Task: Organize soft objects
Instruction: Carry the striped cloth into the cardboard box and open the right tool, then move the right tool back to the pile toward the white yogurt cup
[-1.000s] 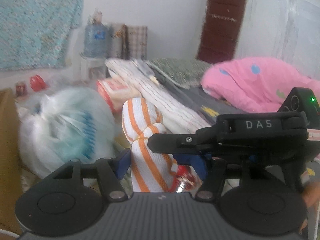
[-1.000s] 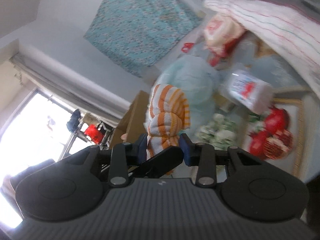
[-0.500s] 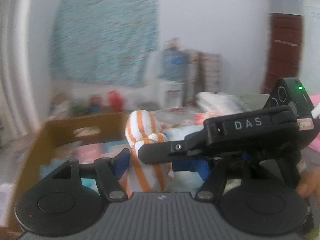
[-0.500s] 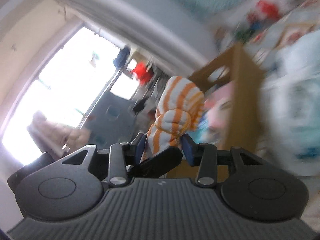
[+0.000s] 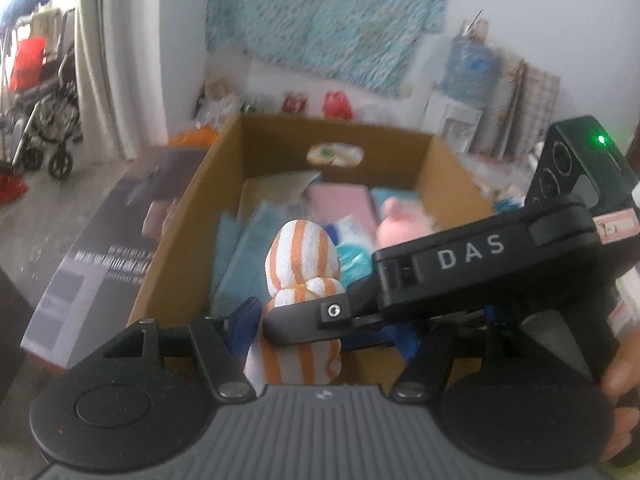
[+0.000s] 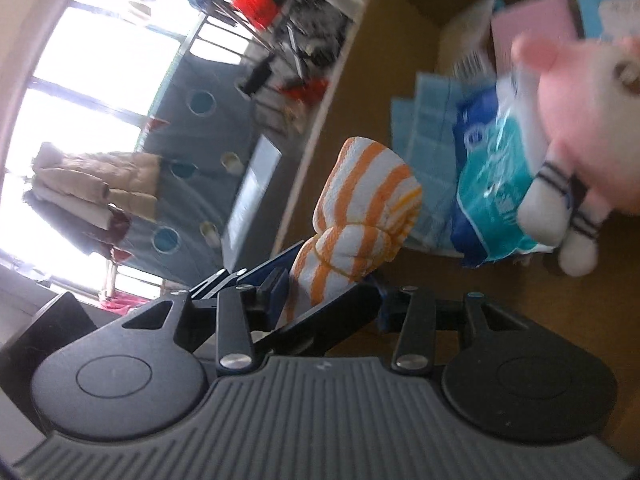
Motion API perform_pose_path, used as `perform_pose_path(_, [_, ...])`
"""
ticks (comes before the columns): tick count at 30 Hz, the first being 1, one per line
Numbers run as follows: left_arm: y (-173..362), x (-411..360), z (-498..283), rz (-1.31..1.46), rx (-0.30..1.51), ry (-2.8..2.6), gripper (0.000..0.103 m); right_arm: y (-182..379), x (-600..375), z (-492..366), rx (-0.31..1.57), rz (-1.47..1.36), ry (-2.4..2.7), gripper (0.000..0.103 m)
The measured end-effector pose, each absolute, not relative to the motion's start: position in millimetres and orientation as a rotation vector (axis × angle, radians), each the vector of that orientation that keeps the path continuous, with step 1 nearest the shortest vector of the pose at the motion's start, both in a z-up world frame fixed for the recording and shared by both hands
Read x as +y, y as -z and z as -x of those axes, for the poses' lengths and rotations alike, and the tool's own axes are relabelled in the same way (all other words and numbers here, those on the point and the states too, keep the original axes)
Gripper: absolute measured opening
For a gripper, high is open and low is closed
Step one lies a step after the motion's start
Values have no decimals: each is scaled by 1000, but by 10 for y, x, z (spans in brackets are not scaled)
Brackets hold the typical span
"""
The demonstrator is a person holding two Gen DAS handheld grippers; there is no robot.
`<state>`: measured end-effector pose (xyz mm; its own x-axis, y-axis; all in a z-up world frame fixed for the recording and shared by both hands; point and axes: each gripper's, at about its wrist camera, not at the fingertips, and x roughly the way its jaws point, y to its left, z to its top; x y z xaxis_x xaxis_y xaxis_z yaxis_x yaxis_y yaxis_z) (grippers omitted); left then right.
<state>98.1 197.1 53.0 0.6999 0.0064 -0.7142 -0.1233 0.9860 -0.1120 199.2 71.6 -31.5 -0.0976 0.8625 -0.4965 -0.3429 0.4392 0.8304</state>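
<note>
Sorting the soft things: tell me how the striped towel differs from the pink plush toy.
The orange-and-white striped towel is a rolled bundle; the pink plush toy is a figure with limbs. The towel is held between both grippers above the cardboard box; the toy already lies inside the box. Both are soft fabric.

Striped towel rough terry cloth; box matt cardboard; packet glossy plastic; toy plush.

An orange-and-white striped rolled towel stood upright above an open cardboard box of soft items.
</note>
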Motion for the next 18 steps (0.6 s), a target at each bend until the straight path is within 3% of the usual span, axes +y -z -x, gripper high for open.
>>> perform_pose_path(5, [-405,2101,-923,153,855,-79,72,521,1009,-2008,1409,-451,-1063,45])
perform_pose_path(10, [-407,2120,-797,147,846,-84,77,719,1185,-2026,1528,-473,-1064,57])
perform_pose_path(12, [-414,2144,-795,153,840,-87,77,703,1191,-2006,1526,-470,-1058,64])
perform_pose_path(18, [-512,2129,-728,158,800,-96,78,565,1085,-2048,1457,-499,-1069,71])
